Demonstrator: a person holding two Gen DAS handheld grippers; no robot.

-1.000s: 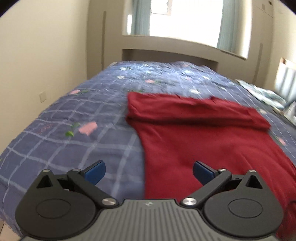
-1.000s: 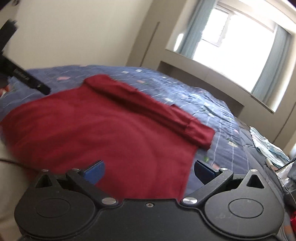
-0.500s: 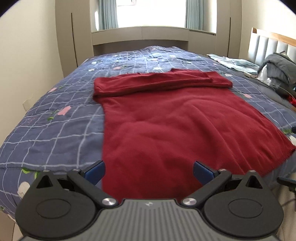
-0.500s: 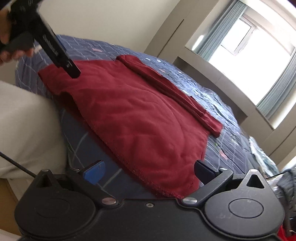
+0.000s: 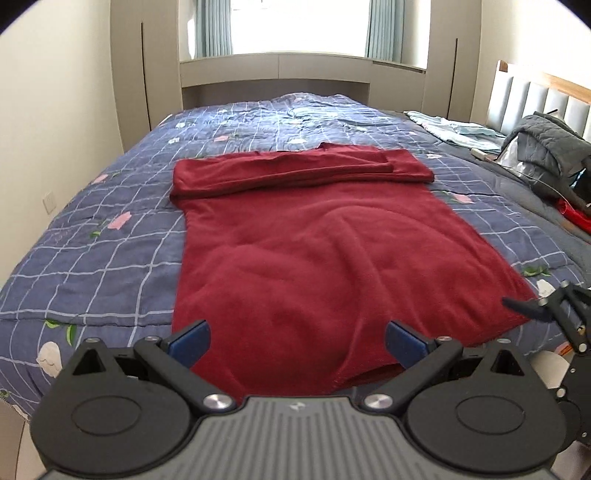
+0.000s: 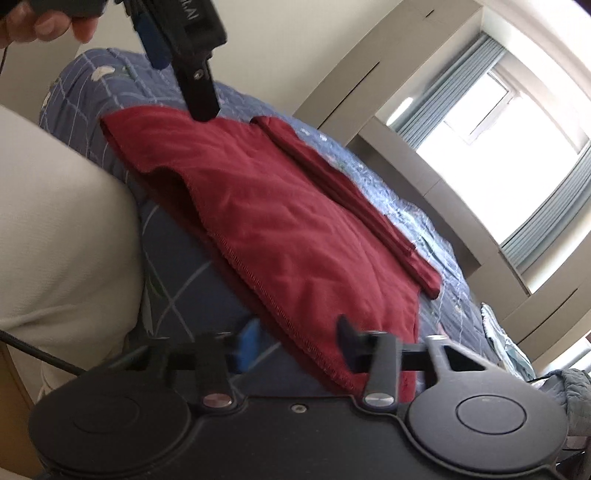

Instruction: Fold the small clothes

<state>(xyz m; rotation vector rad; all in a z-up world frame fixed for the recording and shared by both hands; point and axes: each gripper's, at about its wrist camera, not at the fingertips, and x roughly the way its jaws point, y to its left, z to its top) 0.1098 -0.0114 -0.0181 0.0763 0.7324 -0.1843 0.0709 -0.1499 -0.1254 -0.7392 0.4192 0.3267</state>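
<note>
Red garment (image 5: 325,258) lies flat on the quilted bed (image 5: 110,236); right gripper (image 6: 295,347) has just been closing around its near hem, left gripper (image 5: 295,339) spread. Pinching both corners evenly should keep the fold straight.

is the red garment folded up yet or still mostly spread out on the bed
Mostly spread. The red garment lies flat across the bed; only its far end is doubled over into a narrow band, and its near hem hangs over the bed's edge.

Blurred: right claw (image 6: 295,345) fingers, grip on red garment (image 6: 295,240) hem unclear. Cut off at frame edge: hand (image 6: 40,22), grey jacket (image 5: 546,147).
</note>
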